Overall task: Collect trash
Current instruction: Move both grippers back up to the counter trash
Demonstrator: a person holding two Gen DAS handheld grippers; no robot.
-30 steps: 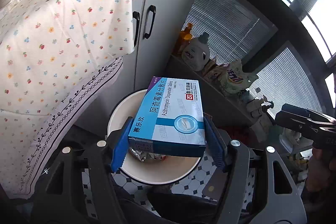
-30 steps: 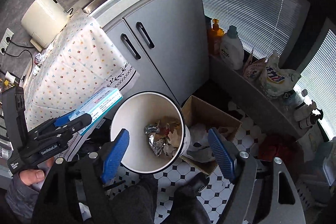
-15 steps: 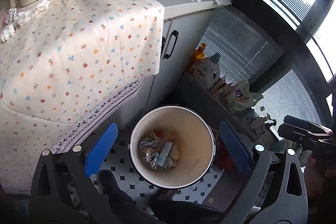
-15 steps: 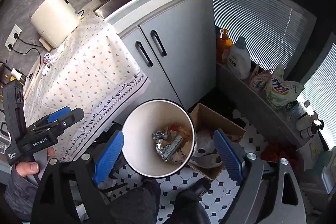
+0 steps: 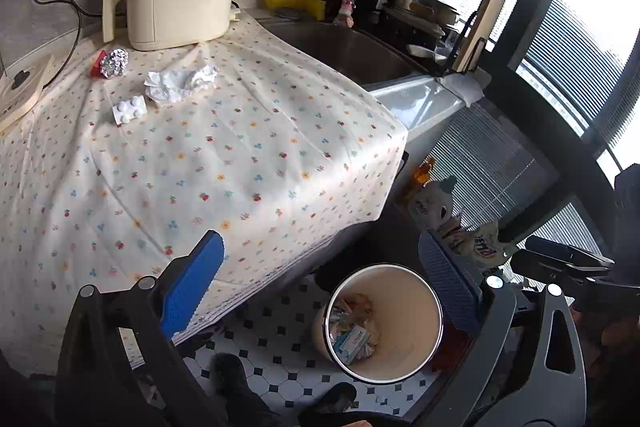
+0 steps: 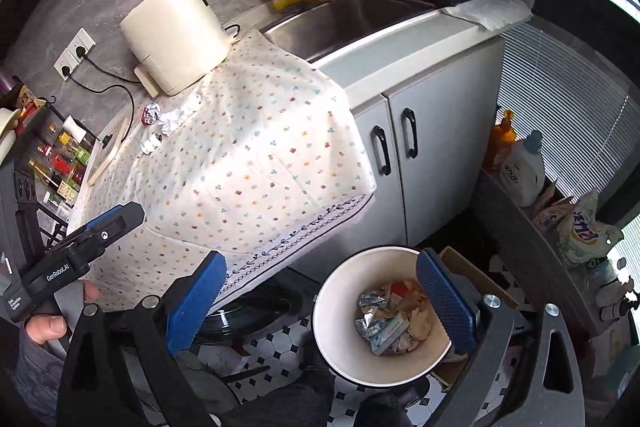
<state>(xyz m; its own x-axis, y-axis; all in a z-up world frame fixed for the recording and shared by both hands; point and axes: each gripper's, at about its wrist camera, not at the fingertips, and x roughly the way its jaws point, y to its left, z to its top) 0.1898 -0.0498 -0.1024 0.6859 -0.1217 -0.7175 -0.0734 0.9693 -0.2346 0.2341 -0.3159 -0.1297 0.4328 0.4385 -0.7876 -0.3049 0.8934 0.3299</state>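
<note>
We are holding the left gripper (image 5: 320, 291) and right gripper (image 6: 320, 303) wide apart and empty, jaws having just opened, while the blue box (image 6: 390, 331) is lying slantwise among foil scraps in the white bin (image 6: 340, 291).

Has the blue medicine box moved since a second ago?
Yes. The blue medicine box left the left claw and now lies down inside the white bin.

We cannot read the print on the blue-and-white box (image 5: 352, 341) lying in the waste bin (image 5: 420, 283). Trash beneath it stays hidden. The cardboard box (image 6: 476, 277) sits mostly behind the bin. The wooden board (image 5: 18, 95) is cropped at the frame edge.
</note>
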